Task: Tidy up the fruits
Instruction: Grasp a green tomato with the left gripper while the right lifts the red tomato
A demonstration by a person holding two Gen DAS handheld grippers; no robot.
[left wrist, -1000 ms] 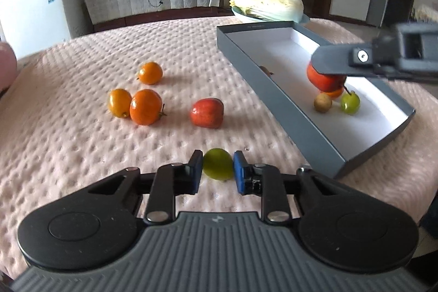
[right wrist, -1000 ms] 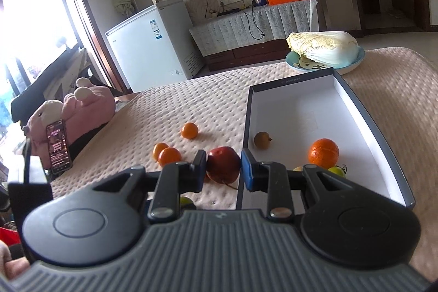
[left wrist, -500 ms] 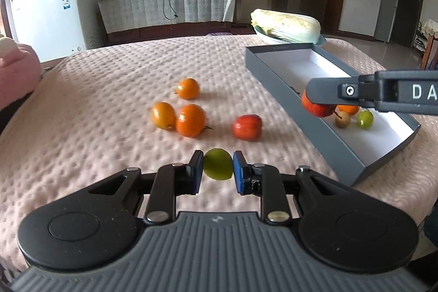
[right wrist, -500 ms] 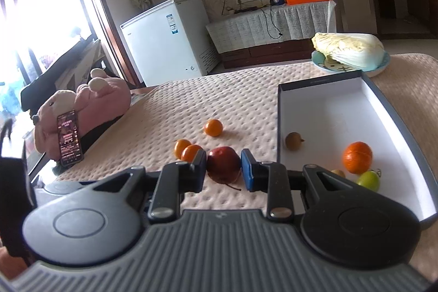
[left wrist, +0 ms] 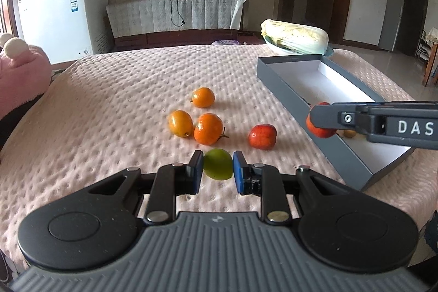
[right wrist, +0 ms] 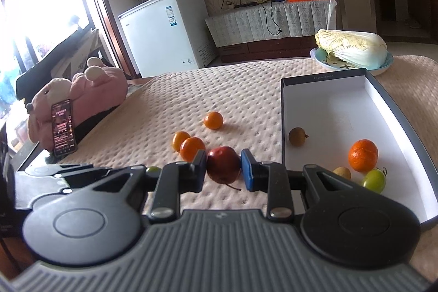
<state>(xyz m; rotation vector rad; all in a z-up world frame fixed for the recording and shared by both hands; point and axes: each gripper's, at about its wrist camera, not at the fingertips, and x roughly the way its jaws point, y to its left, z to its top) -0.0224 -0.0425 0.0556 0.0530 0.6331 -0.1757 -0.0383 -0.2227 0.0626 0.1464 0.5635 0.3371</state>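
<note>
Your left hand-held gripper point(left wrist: 218, 167) still clamps the green fruit point(left wrist: 217, 164), now raised off the desk point(left wrist: 109, 106). Your right hand-held gripper point(right wrist: 223, 165), gripping the red apple point(right wrist: 223, 164), has drifted back left, short of the box point(right wrist: 383, 97); neither fruit is delivered.

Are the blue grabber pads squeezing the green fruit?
Touching. In the left wrist view the left gripper has both blue pads pressed against the sides of the green fruit, with no gap showing on either side.
</note>
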